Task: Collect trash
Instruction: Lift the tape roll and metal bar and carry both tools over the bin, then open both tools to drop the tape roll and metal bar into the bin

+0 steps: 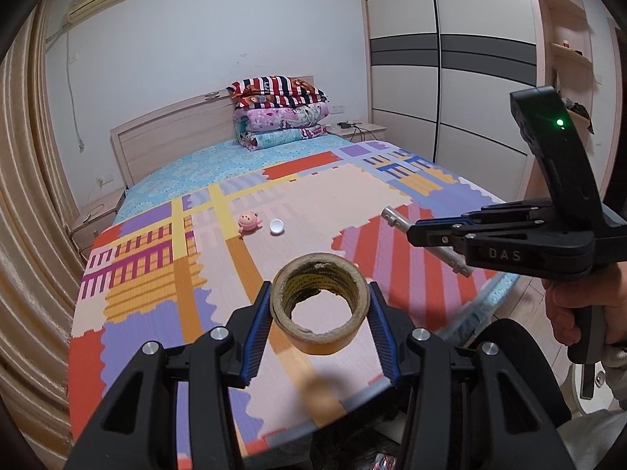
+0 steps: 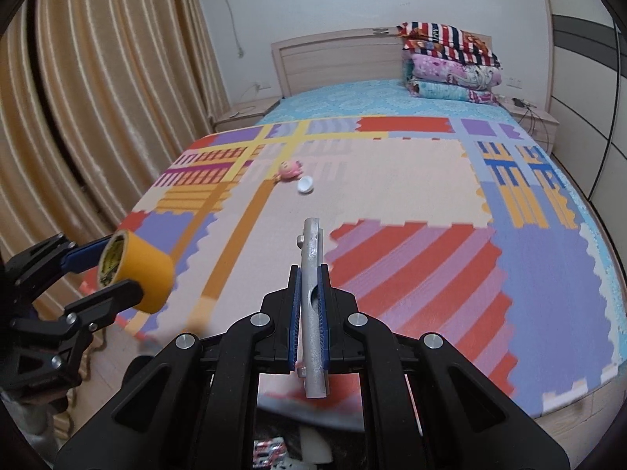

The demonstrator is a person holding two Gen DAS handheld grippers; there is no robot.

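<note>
My left gripper (image 1: 319,305) is shut on a yellow-brown tape roll (image 1: 319,309), held in the air over the near edge of the colourful foam mat (image 1: 313,196); the roll's hole faces the camera. In the right wrist view that same tape roll (image 2: 137,270) hangs at the left in the left gripper (image 2: 106,270). My right gripper (image 2: 309,286) is shut on a grey metal bar (image 2: 311,270) that points away over the mat. The left wrist view shows the bar (image 1: 395,219) sticking out of the right gripper (image 1: 415,231), held by a hand (image 1: 580,309). A pink toy (image 1: 249,221) and a white cap (image 1: 276,226) lie on the mat.
The mat covers a bed with a blue sheet (image 1: 203,168) and stacked folded quilts (image 1: 280,111) by the headboard. Curtains (image 2: 98,98) hang at the left, a wardrobe (image 1: 450,58) stands at the right. Small objects (image 2: 270,450) lie on the floor below the mat's near edge.
</note>
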